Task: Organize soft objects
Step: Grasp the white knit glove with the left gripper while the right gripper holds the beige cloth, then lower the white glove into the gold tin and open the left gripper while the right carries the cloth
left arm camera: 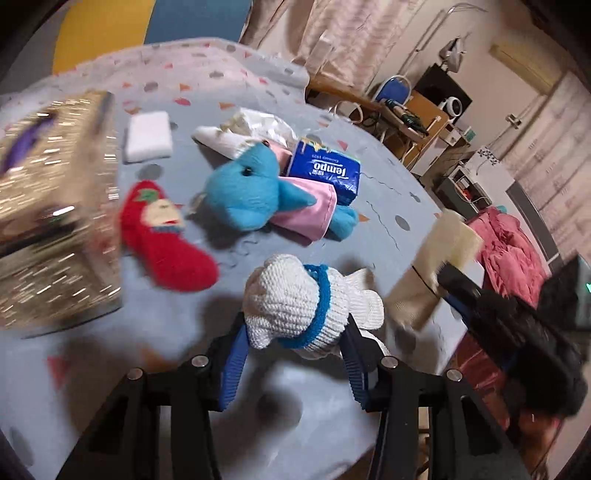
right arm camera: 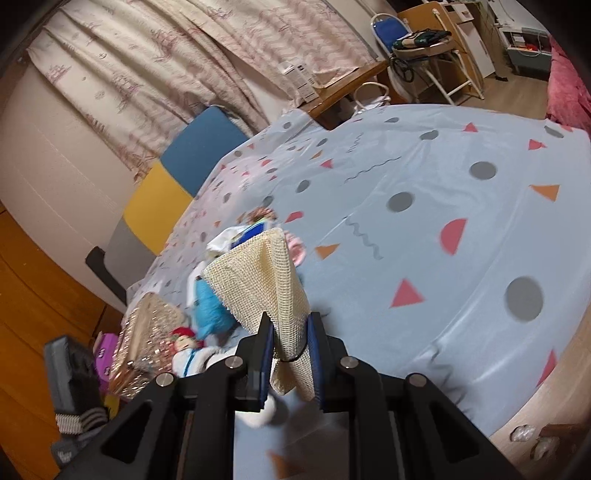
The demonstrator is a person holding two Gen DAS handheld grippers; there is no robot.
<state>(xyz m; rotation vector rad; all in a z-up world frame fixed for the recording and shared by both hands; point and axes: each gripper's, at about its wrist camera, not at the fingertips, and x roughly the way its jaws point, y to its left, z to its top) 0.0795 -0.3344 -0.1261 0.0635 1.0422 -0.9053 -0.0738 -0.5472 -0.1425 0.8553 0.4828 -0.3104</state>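
Observation:
A white knitted toy (left arm camera: pixel 295 295) with a blue band sits between the blue pads of my left gripper (left arm camera: pixel 295 328), which is shut on it just above the bed. Beyond it lie a red knitted sock (left arm camera: pixel 166 240), a blue plush (left arm camera: pixel 251 192) wrapped in pink cloth, a blue tissue pack (left arm camera: pixel 325 170) and a white pad (left arm camera: pixel 147 136). My right gripper (right arm camera: pixel 291 339) is shut on a cream mesh cloth (right arm camera: pixel 258 280), which stands up from its jaws. The left wrist view shows that cream mesh cloth (left arm camera: pixel 436 266) at the right, near the bed's edge.
A glittery gold bag (left arm camera: pixel 48 206) stands at the left of the pile. The light blue bed sheet (right arm camera: pixel 424 229) with coloured shapes stretches away to the right. A pink blanket (left arm camera: pixel 509 251), a desk and a blue chair (right arm camera: pixel 388 33) lie beyond the bed.

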